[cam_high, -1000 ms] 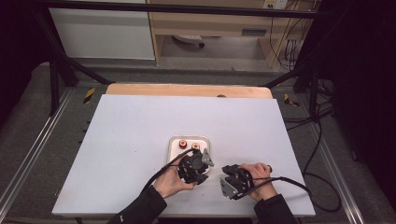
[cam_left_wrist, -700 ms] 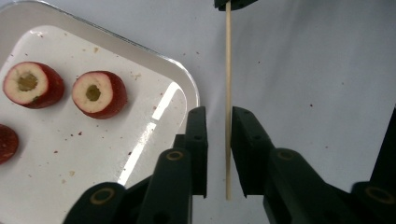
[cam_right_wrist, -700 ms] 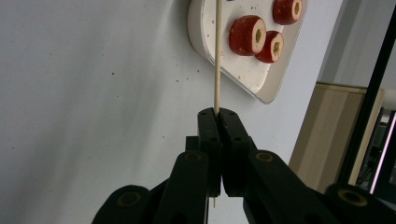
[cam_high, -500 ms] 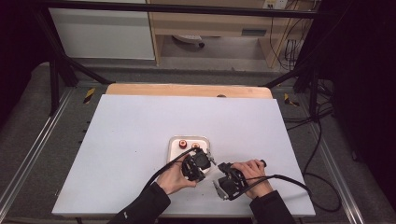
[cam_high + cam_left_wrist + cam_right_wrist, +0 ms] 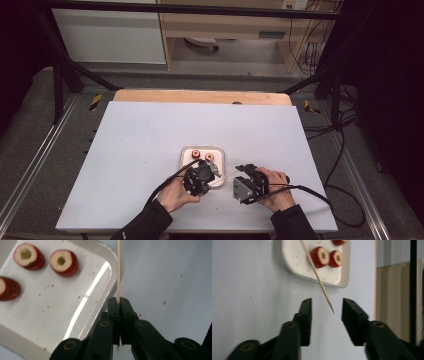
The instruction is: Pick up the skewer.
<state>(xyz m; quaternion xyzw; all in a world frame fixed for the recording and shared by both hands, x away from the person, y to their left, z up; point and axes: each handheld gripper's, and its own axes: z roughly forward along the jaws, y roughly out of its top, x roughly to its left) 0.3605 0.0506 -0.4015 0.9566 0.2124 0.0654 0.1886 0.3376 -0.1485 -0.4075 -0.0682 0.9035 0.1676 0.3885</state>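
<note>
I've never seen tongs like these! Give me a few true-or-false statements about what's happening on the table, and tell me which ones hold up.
1. The left tongs are shut on a wooden skewer. True.
2. The right tongs are clamped on the skewer's tip. False: they are open, and the tip sits between the jaws, unclamped.
3. Red fruit pieces with hollow centres lie in a white tray. True.
4. A fruit piece is already threaded on the skewer. False: the skewer is bare.

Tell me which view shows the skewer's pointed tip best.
The right gripper view: the skewer ends in a sharp tip between the open right gripper jaws. The left gripper view shows its shaft clamped in the left gripper. In the high view it is a faint line.
</note>
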